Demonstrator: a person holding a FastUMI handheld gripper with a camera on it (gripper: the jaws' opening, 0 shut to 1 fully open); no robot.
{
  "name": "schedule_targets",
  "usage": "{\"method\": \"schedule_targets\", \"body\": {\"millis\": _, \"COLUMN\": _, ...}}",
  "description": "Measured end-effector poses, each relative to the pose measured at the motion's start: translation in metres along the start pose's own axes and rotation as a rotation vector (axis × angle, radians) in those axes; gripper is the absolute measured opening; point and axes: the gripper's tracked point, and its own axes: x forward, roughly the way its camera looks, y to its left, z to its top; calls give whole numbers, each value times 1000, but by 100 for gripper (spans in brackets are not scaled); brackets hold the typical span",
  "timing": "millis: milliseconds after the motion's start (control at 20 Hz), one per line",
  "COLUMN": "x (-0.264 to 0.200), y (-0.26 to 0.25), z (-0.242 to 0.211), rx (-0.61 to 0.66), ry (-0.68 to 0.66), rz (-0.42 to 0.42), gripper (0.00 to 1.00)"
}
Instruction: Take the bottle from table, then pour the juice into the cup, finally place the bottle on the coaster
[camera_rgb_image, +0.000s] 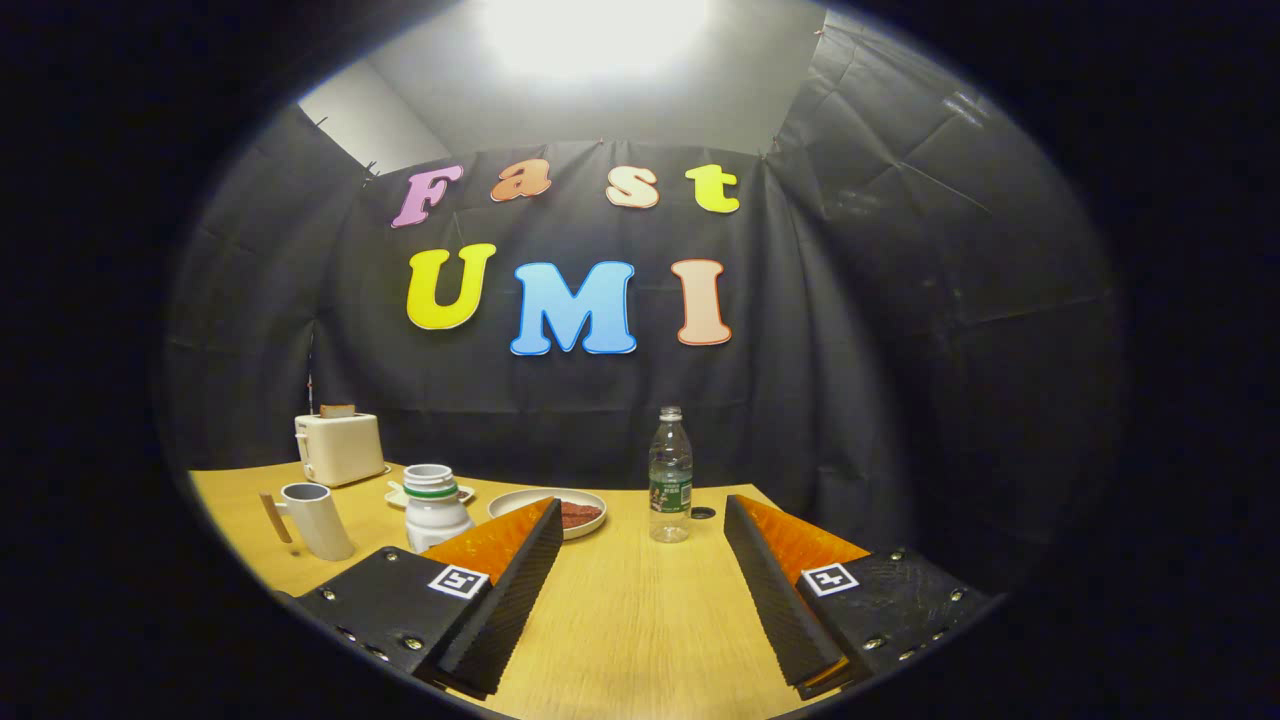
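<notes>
Clear plastic bottle (670, 488) stands upright on the wooden tabletop (620, 620), beyond the fingers (523, 585). They are spread wide, grasping nothing.

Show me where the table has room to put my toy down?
The widest bare wood lies between the open gripper's fingers, running up to the clear bottle. The table past the bottle toward the wall also looks bare. It is crowded beside the near finger: mug, white jar, plate and toaster sit close together.
</notes>
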Motion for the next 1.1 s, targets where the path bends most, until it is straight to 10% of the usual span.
{"method": "schedule_targets", "body": {"millis": 1100, "x": 7, "y": 120, "z": -46, "rx": 14, "ry": 96, "rz": 187, "gripper": 98}}
